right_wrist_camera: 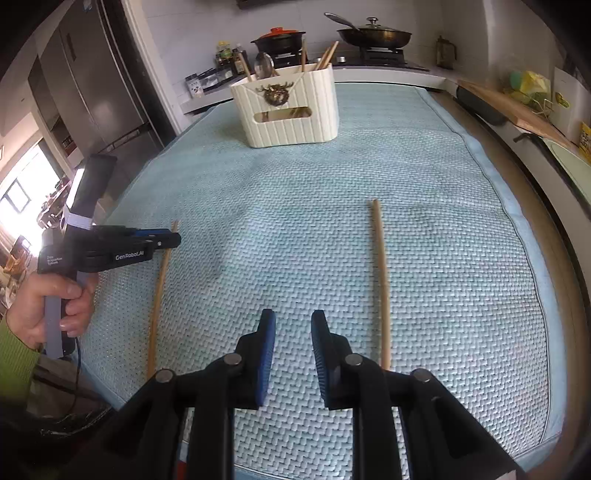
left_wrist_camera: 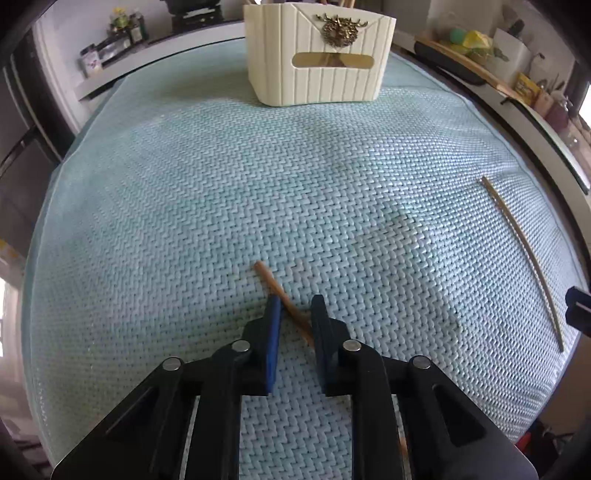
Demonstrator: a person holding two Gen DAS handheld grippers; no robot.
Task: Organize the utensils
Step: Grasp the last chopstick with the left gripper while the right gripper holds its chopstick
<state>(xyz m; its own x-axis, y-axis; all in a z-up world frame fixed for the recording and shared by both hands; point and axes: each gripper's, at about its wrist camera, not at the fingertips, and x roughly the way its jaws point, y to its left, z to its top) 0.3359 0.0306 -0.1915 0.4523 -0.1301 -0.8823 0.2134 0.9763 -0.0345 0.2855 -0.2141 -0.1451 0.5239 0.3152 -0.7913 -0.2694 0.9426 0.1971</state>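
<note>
A brown wooden chopstick (left_wrist_camera: 267, 278) lies on the pale blue woven mat (left_wrist_camera: 184, 184), and my left gripper (left_wrist_camera: 295, 304) is shut on it, the stick crossing slantwise between the blue pads. The right wrist view shows this gripper (right_wrist_camera: 173, 236) low over the same chopstick (right_wrist_camera: 159, 288) near its far end, held by a hand (right_wrist_camera: 55, 310). A second chopstick (right_wrist_camera: 382, 280) lies just right of my right gripper (right_wrist_camera: 293, 317), which stands narrowly open with nothing between its fingers. The cream utensil holder (right_wrist_camera: 291, 118) stands at the far end with a spoon and several chopsticks upright in it.
The mat's edge (right_wrist_camera: 517, 221) runs along the right, with a counter holding a cutting board (right_wrist_camera: 517, 110) beyond it. A stove with a pan (right_wrist_camera: 373, 35) and a pot (right_wrist_camera: 280, 38) sits behind the holder. A fridge (right_wrist_camera: 92, 92) stands at the far left.
</note>
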